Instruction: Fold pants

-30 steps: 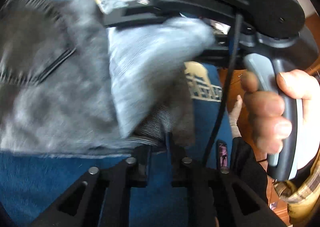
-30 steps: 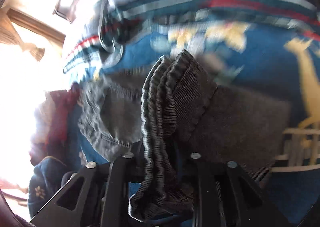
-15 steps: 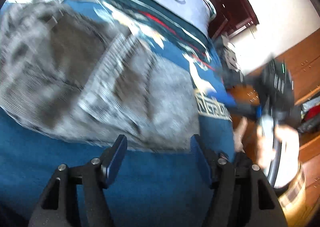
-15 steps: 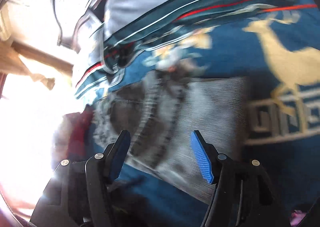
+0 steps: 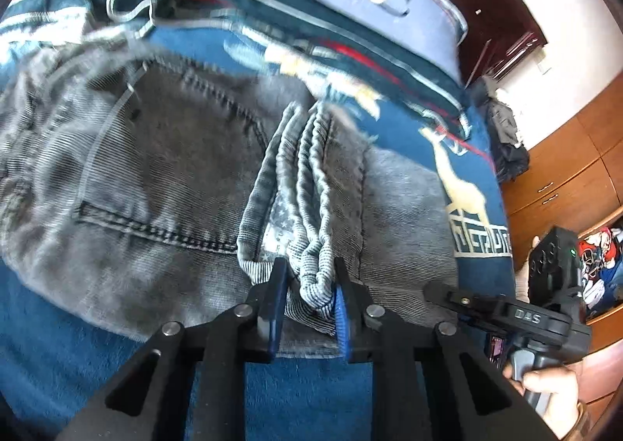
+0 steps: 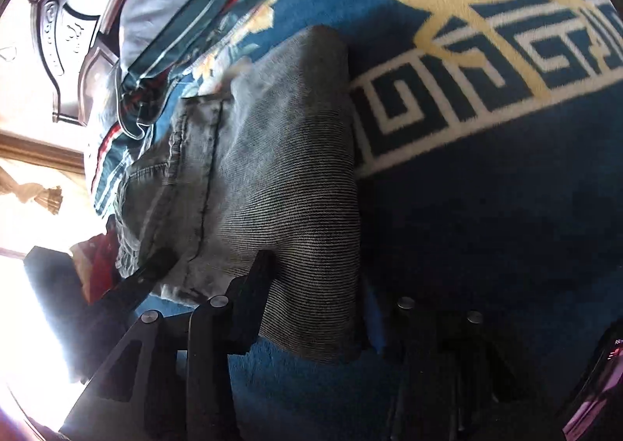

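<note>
**Inspector A:** What is differing from half a second ago?

**Inspector B:** Both tools were gaping wide above the cloth then. Now the left gripper [image 5: 309, 285] is pinching the bunched, ribbed waistband [image 5: 307, 184] of the grey pants [image 5: 155, 184] between its blue-padded fingers [image 5: 339, 314]; the jaws are standing narrow with cloth filling the gap. The right gripper [image 6: 317, 308] is closing on the folded leg end [image 6: 307, 231] of the same pants [image 6: 272, 153]; one finger [image 6: 253, 285] is pressing against the fabric's side, and the other is showing only as a blue sliver past the cloth's far edge.

**Inspector A:** And the poses?

**Inspector B:** The left tool is pointing low and forward across the bed, its tips meeting the near edge of the garment. The right tool is lying just beside it at the bed's right edge; in the left view its black body [image 5: 518, 318] is reaching in from the right, with a hand [image 5: 553, 398] wrapping the grey handle.

**Inspector A:** Where are the pants lying?

**Inspector B:** They are resting folded on the blue blanket [image 5: 78, 355], near its front edge. A stitched pocket [image 5: 163, 223] is facing up left of the waistband. Beyond them a deer motif [image 5: 459, 184] is showing toward the right edge, then a striped quilt [image 5: 272, 24], and farthest off, wooden cabinets [image 5: 564, 168].
</note>
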`<state>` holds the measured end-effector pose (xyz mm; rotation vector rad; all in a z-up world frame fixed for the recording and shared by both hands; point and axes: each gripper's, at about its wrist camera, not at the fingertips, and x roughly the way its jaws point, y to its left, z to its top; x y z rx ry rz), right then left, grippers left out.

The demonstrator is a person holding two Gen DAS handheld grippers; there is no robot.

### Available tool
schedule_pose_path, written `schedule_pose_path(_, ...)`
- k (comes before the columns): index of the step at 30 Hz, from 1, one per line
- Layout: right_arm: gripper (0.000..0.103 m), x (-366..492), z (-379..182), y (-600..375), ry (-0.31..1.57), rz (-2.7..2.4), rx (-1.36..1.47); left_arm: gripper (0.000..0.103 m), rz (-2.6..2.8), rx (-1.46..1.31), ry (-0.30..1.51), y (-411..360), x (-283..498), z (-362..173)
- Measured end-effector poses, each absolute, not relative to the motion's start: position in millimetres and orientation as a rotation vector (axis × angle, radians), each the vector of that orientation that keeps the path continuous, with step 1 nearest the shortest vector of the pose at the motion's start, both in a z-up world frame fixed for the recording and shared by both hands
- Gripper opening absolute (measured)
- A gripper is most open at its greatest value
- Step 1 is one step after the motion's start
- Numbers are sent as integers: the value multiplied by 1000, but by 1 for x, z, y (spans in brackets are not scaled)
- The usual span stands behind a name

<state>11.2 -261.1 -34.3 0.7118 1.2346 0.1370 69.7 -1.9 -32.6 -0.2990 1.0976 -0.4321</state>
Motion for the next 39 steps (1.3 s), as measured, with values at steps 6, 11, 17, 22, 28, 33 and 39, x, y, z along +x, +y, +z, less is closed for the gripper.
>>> schedule_pose_path(6,53,12,-31,-249,1229,172,603,30,-394,-356,1131,12,69,-52)
schedule_pose_path(11,55,8,-16,-244,1192,134,507,45,-364,-308,1017,27,58,-18)
schedule_pose_path(17,56,-2,15,-244,1026,31,484,46,-454,-223,948,-4,81,13)
schedule_pose_path(22,52,-2,12,-224,983,34,485,46,-545,-164,1009,-41,102,-2)
schedule_pose_path(28,48,3,-15,-216,1064,40,456,24,-434,-63,1149,-36,107,-55)
schedule_pose_path(33,50,3,-14,-212,1071,43,425,24,-470,-112,1161,-26,108,-43)
schedule_pose_path(39,54,-4,13,-207,1007,34,423,84,-462,-144,1076,-1,99,-4)
